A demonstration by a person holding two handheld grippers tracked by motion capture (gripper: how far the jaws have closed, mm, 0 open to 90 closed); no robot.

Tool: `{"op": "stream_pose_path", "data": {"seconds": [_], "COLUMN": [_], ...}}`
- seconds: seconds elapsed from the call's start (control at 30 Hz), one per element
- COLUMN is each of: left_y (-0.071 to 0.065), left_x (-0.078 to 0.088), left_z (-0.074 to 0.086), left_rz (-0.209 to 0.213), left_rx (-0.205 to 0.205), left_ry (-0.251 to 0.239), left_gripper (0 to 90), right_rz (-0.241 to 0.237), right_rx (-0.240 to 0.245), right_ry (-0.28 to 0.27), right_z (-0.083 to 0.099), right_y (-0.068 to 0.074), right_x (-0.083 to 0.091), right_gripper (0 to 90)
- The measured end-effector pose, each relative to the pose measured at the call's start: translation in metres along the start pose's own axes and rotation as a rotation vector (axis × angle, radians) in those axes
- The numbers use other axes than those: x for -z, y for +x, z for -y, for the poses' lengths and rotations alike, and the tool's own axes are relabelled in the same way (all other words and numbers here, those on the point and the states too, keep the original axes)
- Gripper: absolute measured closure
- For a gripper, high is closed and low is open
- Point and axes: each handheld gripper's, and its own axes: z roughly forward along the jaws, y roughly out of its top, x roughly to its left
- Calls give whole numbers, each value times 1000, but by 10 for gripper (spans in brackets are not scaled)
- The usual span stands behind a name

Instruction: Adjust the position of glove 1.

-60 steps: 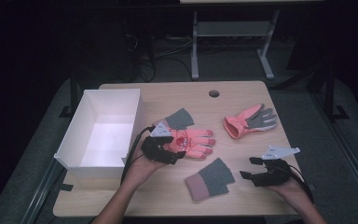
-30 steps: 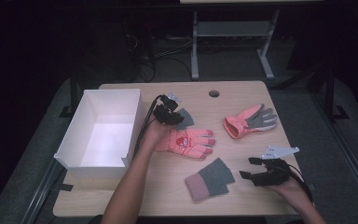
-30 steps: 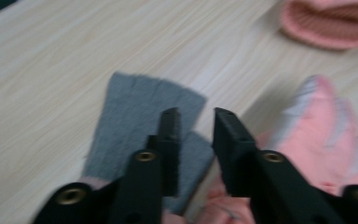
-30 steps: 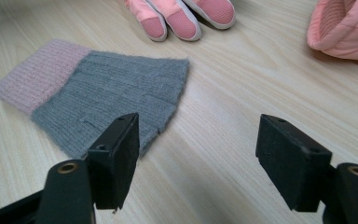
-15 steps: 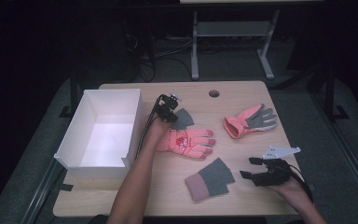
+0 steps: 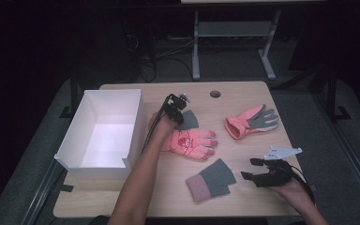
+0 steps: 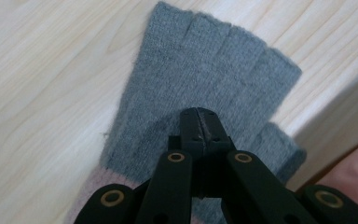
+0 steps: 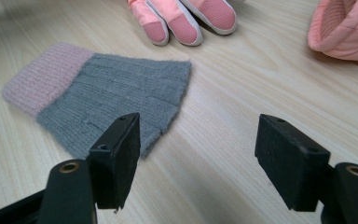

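Two grey knit gloves with pink cuffs and two pink padded gloves lie on the wooden table. My left gripper [image 6: 178,110] [image 7: 198,116] is over the far grey glove [image 6: 188,120] [image 7: 205,65], its jaws shut with the tips pressed into the knit near the palm. A pink glove [image 6: 192,142] lies just in front of it, and the second pink glove [image 6: 251,122] lies to the right. My right gripper [image 6: 251,168] [image 8: 198,154] rests open at the front right, empty, facing the near grey glove [image 6: 211,179] [image 8: 116,98].
A white open box [image 6: 93,169] stands at the left of the table, close to my left forearm. A round cable hole [image 6: 214,93] sits near the far edge. Pink glove fingertips [image 8: 186,14] lie beyond the near grey glove.
My left hand has moved from the middle pink glove to the far grey glove, come down on it and shut its jaws there. The right hand has stayed put.
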Motion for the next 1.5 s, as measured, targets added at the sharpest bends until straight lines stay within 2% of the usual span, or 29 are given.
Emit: {"op": "stream_pose_path", "data": {"seconds": [0.17, 0.3, 0.47, 0.6, 0.67, 0.73, 0.8, 0.93, 1.03, 1.27, 1.3, 1.37, 1.4, 1.43, 1.47, 1.5], "left_y": [-6, -14, -15, 0, 10, 20, 26, 24, 26, 17, 15, 12, 10, 8, 7, 5], "left_x": [-9, -19, -18, -1, 5, 7, 5, -1, -1, 9, 10, 15, 16, 17, 17, 16], "left_z": [-20, -37, -41, -35, -30, -25, -21, -12, -5, 9, 9, 6, 4, 2, -1, -4], "left_rz": [21, 41, 28, -9, -58, -58, -61, -55, -51, -100, -109, -122, -110, -82, -47, -30], "left_rx": [-12, -16, -38, -5, 10, 54, 64, 57, 82, 119, 109, 72, 57, 30, 7, -10], "left_ry": [-1, -36, -59, -100, -103, -118, -112, -74, -74, -18, -20, -58, -97, -130, -145, -143], "left_gripper": [899, 900, 899, 899, 899, 899, 898, 898, 899, 898, 898, 897, 897, 861, 861, 851], "right_rz": [-7, -9, -11, -11, -10, -10, -10, -10, -10, -10, -10, -11, -11, -11, -11, -11], "right_rx": [2, -2, 4, -7, -2, -4, -4, -9, -8, -1, -5, 0, 0, 1, 1, 2], "right_ry": [1, 2, 1, 2, 0, 1, -3, -4, -5, -3, 1, -2, -2, -2, -2, -2], "right_z": [0, 0, 0, 1, 1, 1, 1, 1, 1, 1, 0, 0, 0, 0, 0, 0], "right_y": [-1, 0, 0, -1, -1, 0, 0, 0, -1, 0, 1, 1, 1, 1, 1, 1], "right_x": [0, -1, -1, 1, 2, 2, 2, 3, 2, 1, 1, 0, 0, 0, 0, 0], "right_gripper": [309, 309, 309, 309, 309, 309, 309, 309, 309, 311, 311, 311, 311, 311, 311, 311]}}
